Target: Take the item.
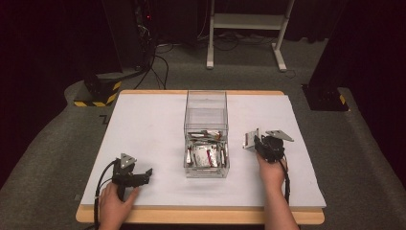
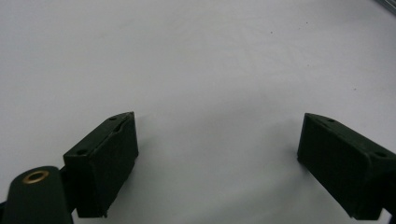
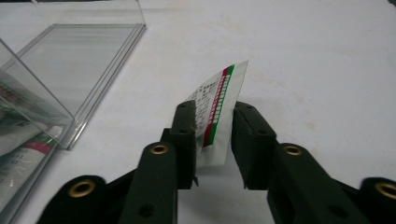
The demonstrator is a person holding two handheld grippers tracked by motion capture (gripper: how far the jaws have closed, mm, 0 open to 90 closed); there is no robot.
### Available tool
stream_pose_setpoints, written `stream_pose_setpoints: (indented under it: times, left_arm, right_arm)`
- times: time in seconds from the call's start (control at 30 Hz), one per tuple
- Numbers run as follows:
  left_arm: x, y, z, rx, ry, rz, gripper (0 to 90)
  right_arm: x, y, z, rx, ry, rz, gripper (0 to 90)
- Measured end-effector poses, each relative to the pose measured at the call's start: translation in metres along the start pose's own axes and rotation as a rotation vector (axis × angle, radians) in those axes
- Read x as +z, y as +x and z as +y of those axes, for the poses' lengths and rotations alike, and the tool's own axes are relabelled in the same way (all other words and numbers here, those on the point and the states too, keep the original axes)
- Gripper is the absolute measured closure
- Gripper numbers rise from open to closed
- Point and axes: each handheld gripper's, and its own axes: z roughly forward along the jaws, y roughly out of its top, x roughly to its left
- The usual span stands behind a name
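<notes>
A clear plastic box (image 1: 206,134) stands at the middle of the white tabletop (image 1: 143,124), a little toward the near edge. It has two compartments in a row. The far compartment is bare. The near compartment holds a loose heap of small white packets (image 1: 206,154) with red and green stripes; their number cannot be told.

The right gripper (image 1: 262,143) sits just to the right of the box, toward the tabletop's right edge, pointing away from the person. The right hand (image 1: 272,173) grips it from behind, forearm coming in from the near edge. In the right gripper view its jaws stand narrow with one packet (image 3: 217,116) upright between them. The packet presses against the left jaw, while a thin gap shows beside the right jaw, so a firm pinch cannot be told for sure. The box's wall (image 3: 70,88) lies to the left there.

The left gripper (image 1: 143,175) rests near the tabletop's near left corner, pointing right toward the box, held by the left hand (image 1: 115,203). Its jaws gape wide over bare tabletop, holding nothing.
</notes>
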Motion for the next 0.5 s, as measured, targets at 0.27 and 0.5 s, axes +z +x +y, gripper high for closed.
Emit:
stream_pose_setpoints:
  times: [0.27,0.5]
  left_arm:
    - [0.000,0.000,0.000,0.003,0.003,-0.002,12.3]
    - [0.000,0.000,0.000,0.000,0.003,-0.003,12.3]
  right_arm:
    - [-0.009,-0.004,0.003,0.006,-0.029,-0.027,56.1]
    - [-0.018,0.000,0.005,-0.005,-0.047,-0.004,55.4]
